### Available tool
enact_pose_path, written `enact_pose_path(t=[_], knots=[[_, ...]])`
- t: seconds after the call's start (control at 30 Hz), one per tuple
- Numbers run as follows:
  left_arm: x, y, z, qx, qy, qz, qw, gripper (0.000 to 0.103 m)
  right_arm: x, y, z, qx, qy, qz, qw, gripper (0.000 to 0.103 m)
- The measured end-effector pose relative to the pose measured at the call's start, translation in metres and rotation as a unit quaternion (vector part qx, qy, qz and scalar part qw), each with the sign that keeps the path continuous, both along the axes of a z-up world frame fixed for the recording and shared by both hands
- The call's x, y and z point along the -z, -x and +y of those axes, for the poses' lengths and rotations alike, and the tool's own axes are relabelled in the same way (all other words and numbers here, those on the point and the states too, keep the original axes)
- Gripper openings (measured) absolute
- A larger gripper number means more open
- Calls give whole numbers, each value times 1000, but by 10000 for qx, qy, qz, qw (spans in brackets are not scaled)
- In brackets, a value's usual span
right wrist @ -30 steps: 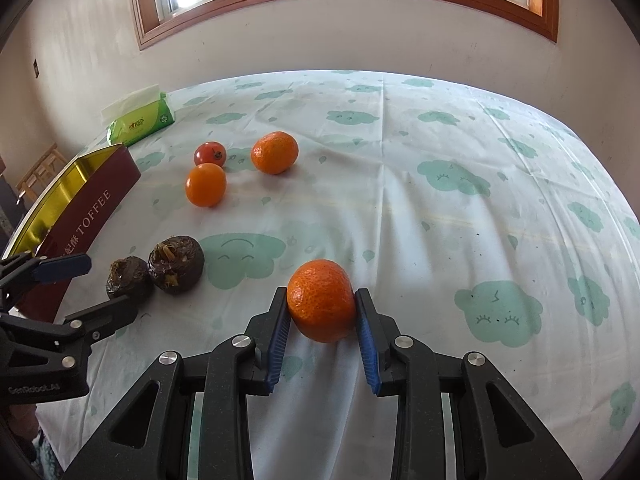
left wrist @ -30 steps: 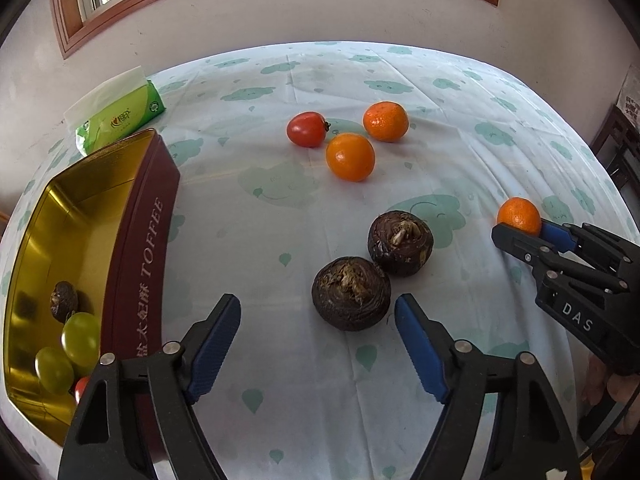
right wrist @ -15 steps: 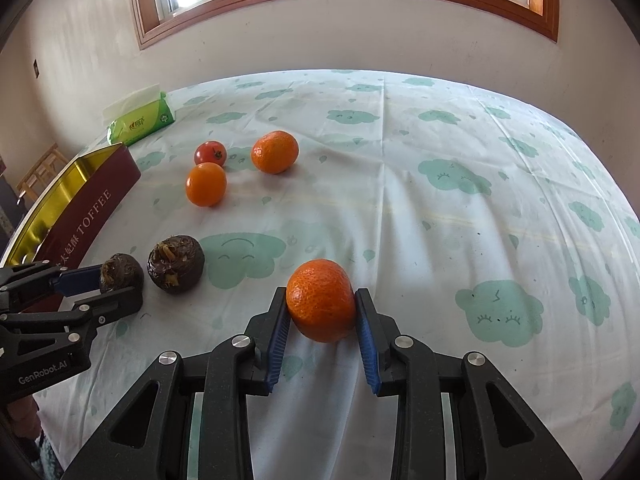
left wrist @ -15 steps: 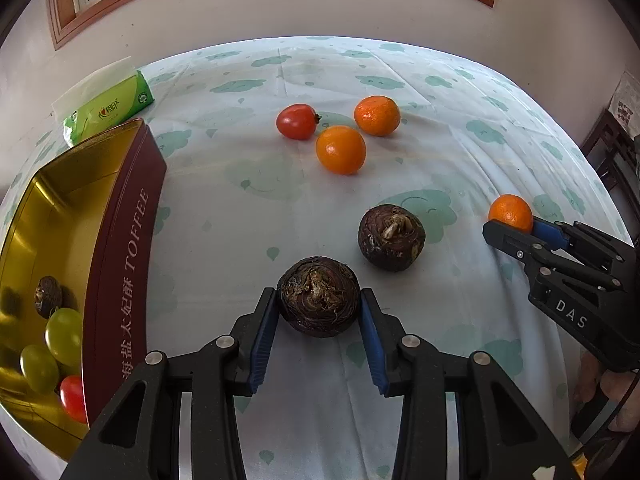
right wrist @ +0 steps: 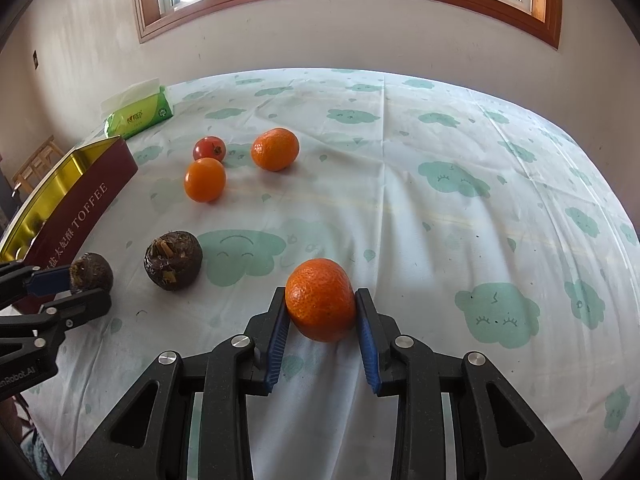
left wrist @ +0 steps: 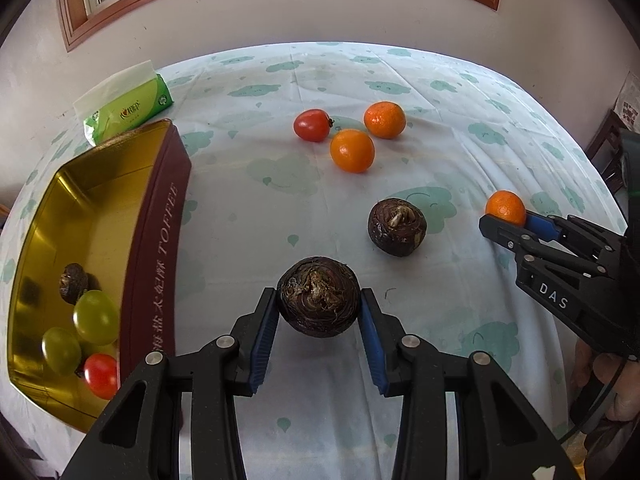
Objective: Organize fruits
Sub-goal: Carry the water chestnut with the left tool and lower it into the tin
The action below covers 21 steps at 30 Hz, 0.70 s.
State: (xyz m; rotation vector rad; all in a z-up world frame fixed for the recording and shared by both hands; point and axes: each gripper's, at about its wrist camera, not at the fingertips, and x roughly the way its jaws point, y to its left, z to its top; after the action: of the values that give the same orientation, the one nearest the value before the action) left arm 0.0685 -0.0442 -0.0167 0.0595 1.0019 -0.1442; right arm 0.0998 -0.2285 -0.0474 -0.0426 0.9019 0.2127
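My left gripper (left wrist: 319,312) is shut on a dark brown water chestnut (left wrist: 319,301), held just above the tablecloth. A second water chestnut (left wrist: 397,227) lies ahead to the right. My right gripper (right wrist: 321,320) is shut on a tangerine (right wrist: 320,299). It shows in the left wrist view too (left wrist: 505,208). Two more tangerines (left wrist: 352,150) (left wrist: 384,119) and a red tomato (left wrist: 312,125) lie further back. The gold toffee tin (left wrist: 156,216) stands at the left, holding a small chestnut, two green grapes and a red tomato.
A green tissue pack (left wrist: 126,109) lies behind the tin near the wall. The cloud-print tablecloth (right wrist: 460,208) covers the table. A wall with a wooden window frame stands behind the table's far edge.
My left gripper moved forward, closed on the near water chestnut and lifted it a little. My right gripper stays shut on the tangerine, hardly moved.
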Motion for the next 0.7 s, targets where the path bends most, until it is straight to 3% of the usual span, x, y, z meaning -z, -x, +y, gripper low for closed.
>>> enact_pose_path(t=[0.4, 0.7], knots=[[-29, 8, 25, -257, 151, -223, 9993, 36, 1, 0, 2, -11, 101, -6, 9999, 33], [-54, 7, 76, -790, 128, -509, 9955, 36, 1, 0, 3, -11, 117, -6, 9999, 34]])
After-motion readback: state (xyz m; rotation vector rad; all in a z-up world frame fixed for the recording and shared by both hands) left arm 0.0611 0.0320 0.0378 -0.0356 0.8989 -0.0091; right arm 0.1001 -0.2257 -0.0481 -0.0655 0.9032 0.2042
